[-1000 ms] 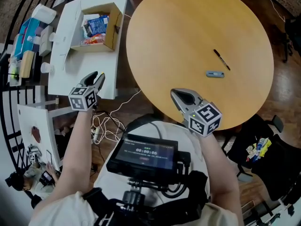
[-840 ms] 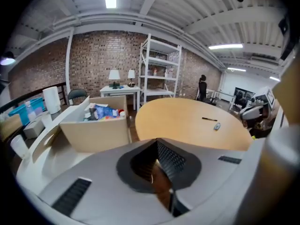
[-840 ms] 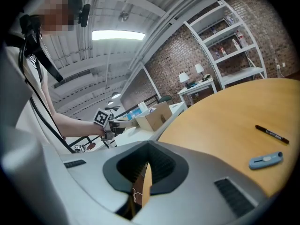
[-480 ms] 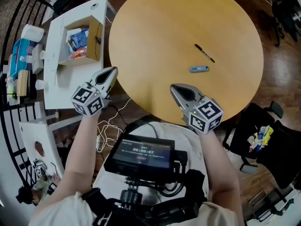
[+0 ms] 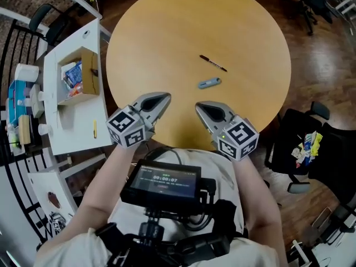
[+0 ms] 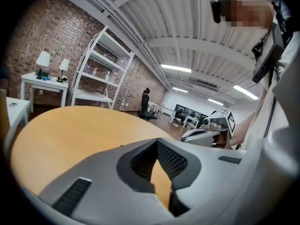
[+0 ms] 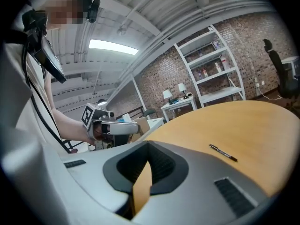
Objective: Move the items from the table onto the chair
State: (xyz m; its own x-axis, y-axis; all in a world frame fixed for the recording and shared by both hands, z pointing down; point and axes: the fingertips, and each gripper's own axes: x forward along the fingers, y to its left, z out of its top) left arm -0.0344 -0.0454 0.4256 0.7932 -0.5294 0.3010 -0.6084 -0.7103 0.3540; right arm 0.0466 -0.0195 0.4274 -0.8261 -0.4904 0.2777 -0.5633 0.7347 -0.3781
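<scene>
Left gripper (image 5: 166, 98) swung over round, seemingly wooden table (image 5: 183, 26)

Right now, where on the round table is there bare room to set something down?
The round table is bare across its left half and far side. The pen and small blue item lie just right of centre. The near edge is crowded: the left gripper and right gripper hang over it, both shut.

My grey left gripper (image 5: 166, 98) and right gripper (image 5: 199, 106) each bear a black-and-white marker cube (image 5: 129, 130); I wear a white shirt (image 5: 206, 160) and a black chest screen (image 5: 162, 181).
</scene>
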